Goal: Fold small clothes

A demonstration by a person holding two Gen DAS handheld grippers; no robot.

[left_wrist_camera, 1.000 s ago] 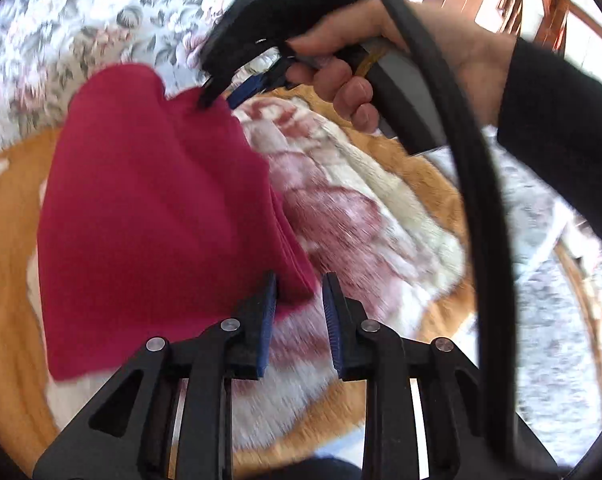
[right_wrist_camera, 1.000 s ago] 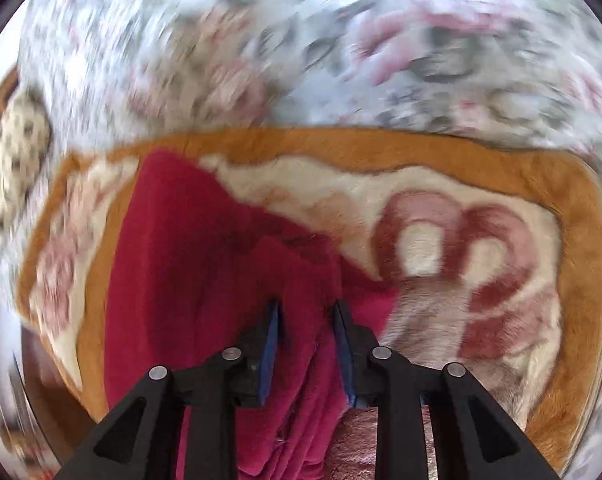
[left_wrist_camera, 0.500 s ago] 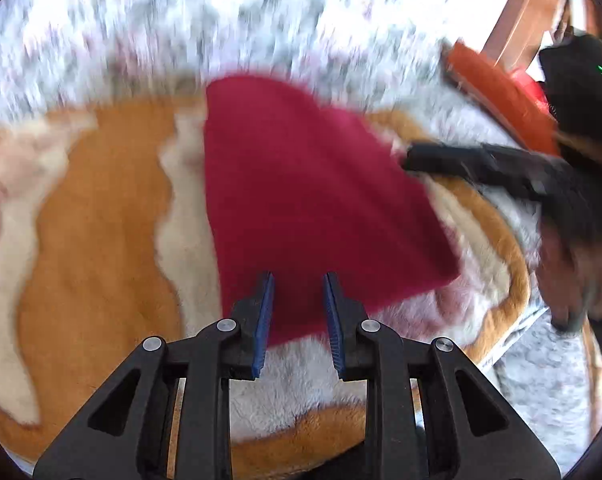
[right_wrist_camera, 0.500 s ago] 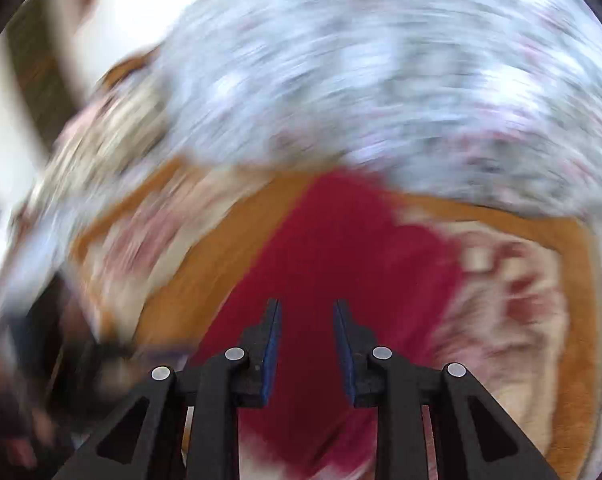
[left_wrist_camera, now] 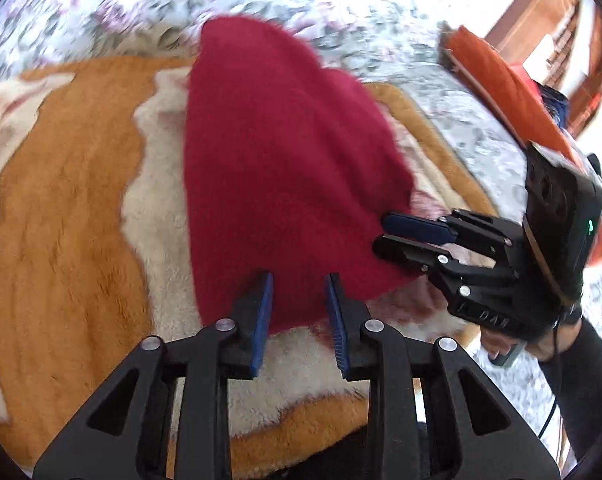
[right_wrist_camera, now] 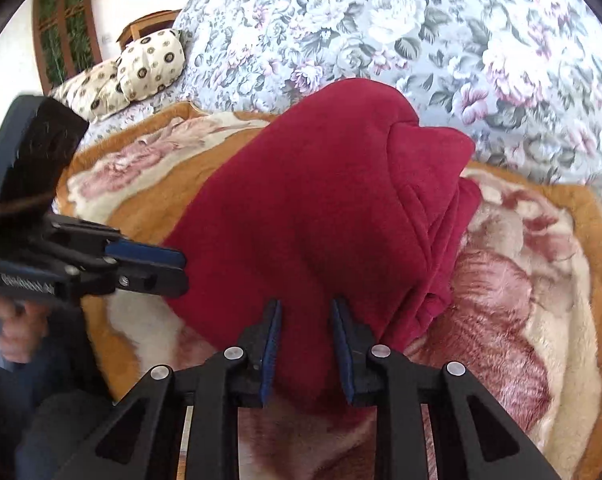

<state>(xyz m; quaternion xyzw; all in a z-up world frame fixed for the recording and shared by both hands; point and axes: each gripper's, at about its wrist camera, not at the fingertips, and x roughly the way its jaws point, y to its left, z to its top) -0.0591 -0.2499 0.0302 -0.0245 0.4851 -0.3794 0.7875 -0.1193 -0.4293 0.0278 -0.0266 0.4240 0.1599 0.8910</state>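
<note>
Fleece in deep red makes up the small folded garment (left_wrist_camera: pixel 285 160) (right_wrist_camera: pixel 321 208), which lies on an orange-and-cream plush blanket (left_wrist_camera: pixel 61 220) spread over a floral bedspread (right_wrist_camera: pixel 381 20). Its long axis runs straight away from the fingers. The broad end lies at the fingertips and the narrower, rounded end points off toward the bedspread. Bunched layers show along the side to the right of the right fingers.

The left gripper (left_wrist_camera: pixel 297 308) (right_wrist_camera: pixel 183 264) is at the near left part of that broad end. Its fingers are set narrowly and are opening, with the garment's edge showing in the gap and neither pad visibly pressing it. The right gripper (right_wrist_camera: pixel 305 332) (left_wrist_camera: pixel 381 236), carried by a hand (left_wrist_camera: pixel 497 344), is at the near right part. Its fingers are also narrowly set with red fabric filling the gap, and whether they pinch it cannot be told. Two patterned pillows (right_wrist_camera: pixel 149 64) lie far beyond the left fingers.
</note>
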